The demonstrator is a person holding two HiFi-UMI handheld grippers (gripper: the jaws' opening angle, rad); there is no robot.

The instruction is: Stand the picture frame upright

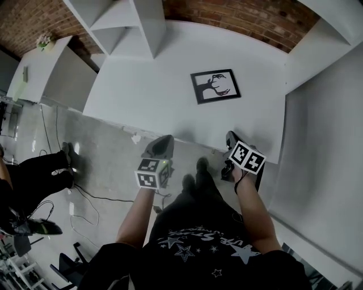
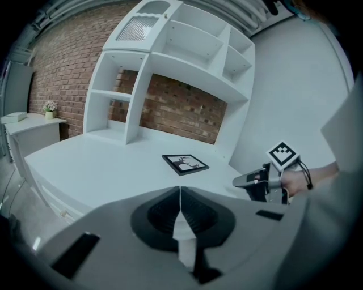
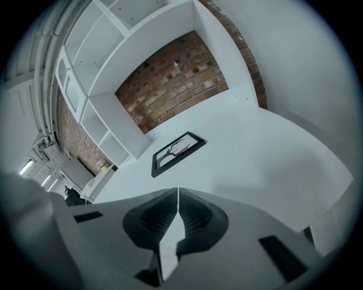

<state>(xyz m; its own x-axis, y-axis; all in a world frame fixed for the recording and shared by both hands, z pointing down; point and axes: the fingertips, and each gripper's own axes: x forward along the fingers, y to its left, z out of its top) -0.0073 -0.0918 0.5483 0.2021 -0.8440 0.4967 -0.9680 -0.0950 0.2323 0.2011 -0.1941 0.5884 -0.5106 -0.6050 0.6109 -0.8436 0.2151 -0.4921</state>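
Closest in, the person's forearms reach forward. The left gripper (image 1: 165,141) and the right gripper (image 1: 231,138) hover side by side at the front edge of the white desk (image 1: 153,102). In each gripper view the jaws are pressed together, holding nothing. Below them are the person's shoes (image 1: 195,173) on the grey floor, with loose cables (image 1: 91,197) to the left and another person's dark trouser legs (image 1: 37,175) beyond those.

A stretch of bare desktop lies between the grippers and the picture frame (image 1: 215,86). The frame is black, with a dark antlered silhouette on white. It lies flat and face up toward the desk's rear right, well apart from both grippers.

Behind it, at rear left, stands a white shelf unit (image 1: 122,22) against a brick wall (image 1: 244,17). Far left, a low cabinet (image 1: 54,71) carries a small plant (image 1: 44,41).
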